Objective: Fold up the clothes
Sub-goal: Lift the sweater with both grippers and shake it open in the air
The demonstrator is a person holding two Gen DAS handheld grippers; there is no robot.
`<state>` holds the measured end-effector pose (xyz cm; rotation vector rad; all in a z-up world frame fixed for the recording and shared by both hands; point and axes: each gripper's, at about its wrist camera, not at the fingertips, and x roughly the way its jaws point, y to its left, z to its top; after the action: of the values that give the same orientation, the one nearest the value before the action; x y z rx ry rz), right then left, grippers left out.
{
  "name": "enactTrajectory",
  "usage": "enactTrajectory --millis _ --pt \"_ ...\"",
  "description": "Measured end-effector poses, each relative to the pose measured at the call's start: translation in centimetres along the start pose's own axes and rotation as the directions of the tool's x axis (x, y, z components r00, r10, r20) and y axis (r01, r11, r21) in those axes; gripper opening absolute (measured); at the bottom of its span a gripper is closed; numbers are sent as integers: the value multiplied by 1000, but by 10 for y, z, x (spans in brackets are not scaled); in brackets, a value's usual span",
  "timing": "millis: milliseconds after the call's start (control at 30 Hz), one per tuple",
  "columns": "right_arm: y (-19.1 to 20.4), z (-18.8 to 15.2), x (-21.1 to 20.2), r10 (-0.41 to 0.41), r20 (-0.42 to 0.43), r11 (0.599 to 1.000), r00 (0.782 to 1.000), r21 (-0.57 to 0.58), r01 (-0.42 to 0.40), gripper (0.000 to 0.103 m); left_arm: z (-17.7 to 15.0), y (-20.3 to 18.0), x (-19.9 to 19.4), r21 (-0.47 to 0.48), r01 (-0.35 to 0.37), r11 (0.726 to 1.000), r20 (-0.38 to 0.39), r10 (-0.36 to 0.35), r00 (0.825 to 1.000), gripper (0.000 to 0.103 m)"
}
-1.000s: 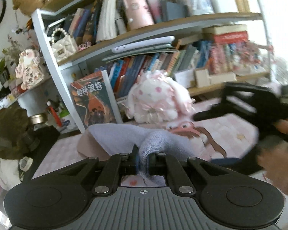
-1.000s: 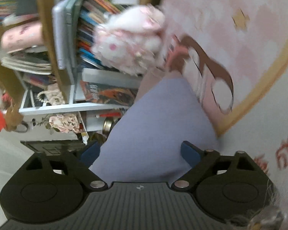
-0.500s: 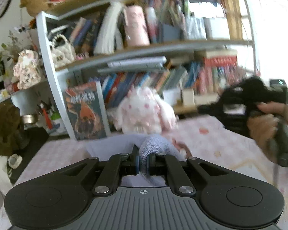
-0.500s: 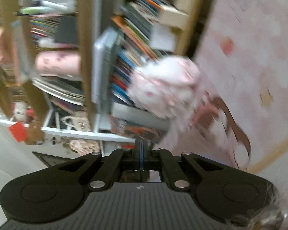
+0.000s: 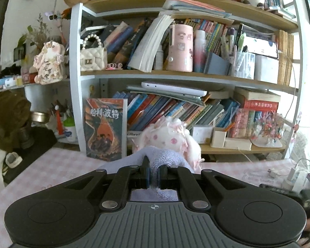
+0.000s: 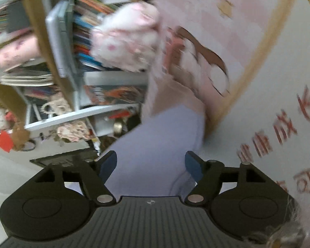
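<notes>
A lilac knitted garment point(image 5: 167, 161) bunches up in front of my left gripper point(image 5: 154, 175), which is shut on a fold of it. In the right wrist view the same lilac garment point(image 6: 155, 144) lies on the pink checked tablecloth point(image 6: 198, 10). My right gripper point(image 6: 150, 163) is open just over it, blue pads spread wide with cloth between and below them. That view is tilted and blurred. Most of the garment is hidden behind the left gripper body.
A crowded bookshelf point(image 5: 175, 76) stands close behind the table. A pink-and-white plush toy point(image 5: 169, 134) and a propped book point(image 5: 104, 128) sit at its foot. A charger and cables point(image 5: 289, 175) lie at the right. A brown plush point(image 5: 6, 119) sits at the left.
My right gripper shut half a second ago and is now open again, low over the lilac cloth. The left gripper kept its grip and tilted upward toward the shelves.
</notes>
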<state>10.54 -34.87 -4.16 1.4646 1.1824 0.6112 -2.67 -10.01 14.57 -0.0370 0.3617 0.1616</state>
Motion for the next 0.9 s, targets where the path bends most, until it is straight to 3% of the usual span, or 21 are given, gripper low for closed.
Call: enactTrajectory --millis 133,233,333,400,467,567,633,700,767,833,867,900 --pt "-8 -1 9 -28 -7 998 1000 55 28 75 -1 4 -5 -3 -16 1000 -7 16 1000 5" --pt "-9 -3 9 -142 9 989 990 42 142 75 1 8 -7 -12 -28 1000 -5 28 1000 5" --pt "-16 -11 8 -172 -51 984 984 27 174 74 2 11 -8 -12 -36 999 -4 36 999 5" --pt "-23 -20 10 -75 -118 993 990 83 85 70 1 10 -8 13 -38 999 -4 38 999 5" --pt "-22 -28 13 58 -165 992 985 122 -38 55 0 9 -7 38 -40 998 -4 40 999 5" --pt "-1 -28 5 120 -133 993 984 27 -117 9 2 9 -13 66 -57 996 33 55 998 5" --pt "21 -24 -12 180 -64 981 982 -62 -184 8 7 12 -19 51 -38 998 60 35 998 5" --pt "43 -21 -28 245 -1 958 970 -155 -242 7 17 17 -33 51 51 997 109 -57 992 5" --pt "65 -17 -45 313 56 924 948 -250 -290 7 29 22 -51 60 161 985 166 -169 972 5" --pt "109 -21 -67 416 71 848 907 -389 -359 7 42 28 -67 68 274 959 222 -283 933 5" --pt "134 -23 -76 475 61 798 878 -450 -400 7 49 34 -75 57 355 933 261 -357 897 5" --pt "158 -30 -84 521 41 741 853 -517 -428 7 56 42 -84 51 451 891 306 -444 842 5"
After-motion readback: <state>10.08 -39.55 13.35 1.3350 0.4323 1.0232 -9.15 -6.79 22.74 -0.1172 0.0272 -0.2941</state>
